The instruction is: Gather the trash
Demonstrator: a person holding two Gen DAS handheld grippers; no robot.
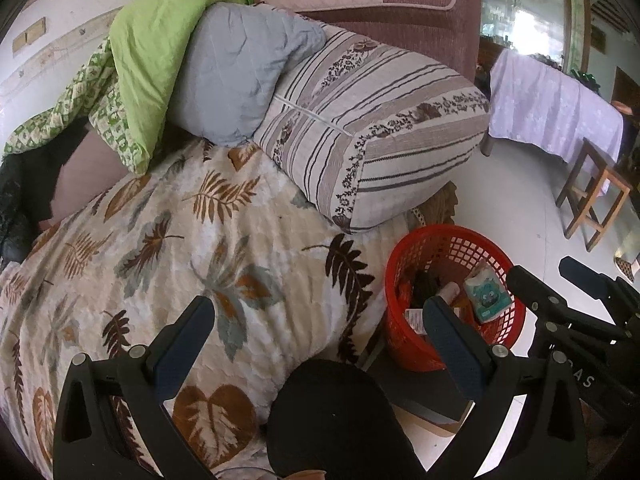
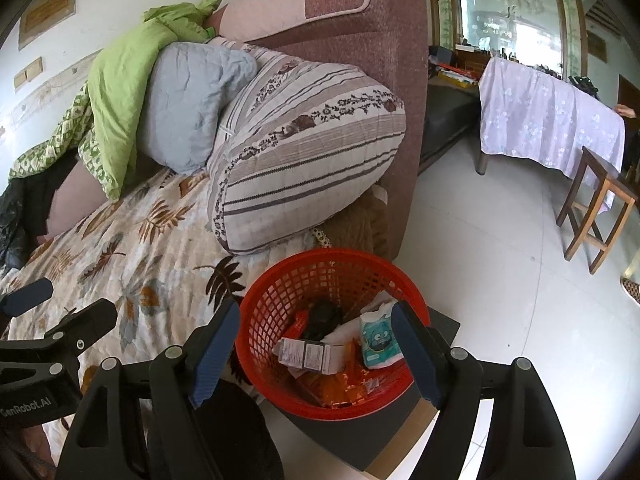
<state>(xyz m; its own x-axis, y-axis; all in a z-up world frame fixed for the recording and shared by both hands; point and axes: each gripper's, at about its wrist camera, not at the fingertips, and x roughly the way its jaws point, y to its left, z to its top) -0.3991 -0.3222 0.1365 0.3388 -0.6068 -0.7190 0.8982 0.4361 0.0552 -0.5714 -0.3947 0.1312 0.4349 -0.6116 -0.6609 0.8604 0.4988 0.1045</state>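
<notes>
Red basket (image 2: pixel 332 336): beneath right tool (image 2: pixel 316 344), catching drops; holds tissue pack (image 2: pixel 378 340), cartons, wrappers. Right tool spread, empty. Left tool (image 1: pixel 318 326) spread, empty, over leaf-print bedspread (image 1: pixel 160 248).

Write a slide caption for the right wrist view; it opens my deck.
Open right tool above red basket of trash beside sofa.

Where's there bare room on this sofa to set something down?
The leaf-print blanket lies bare between the striped pillow and the open left gripper. It is crowded behind, with the grey cushion and green quilt. The red basket is part full.
</notes>
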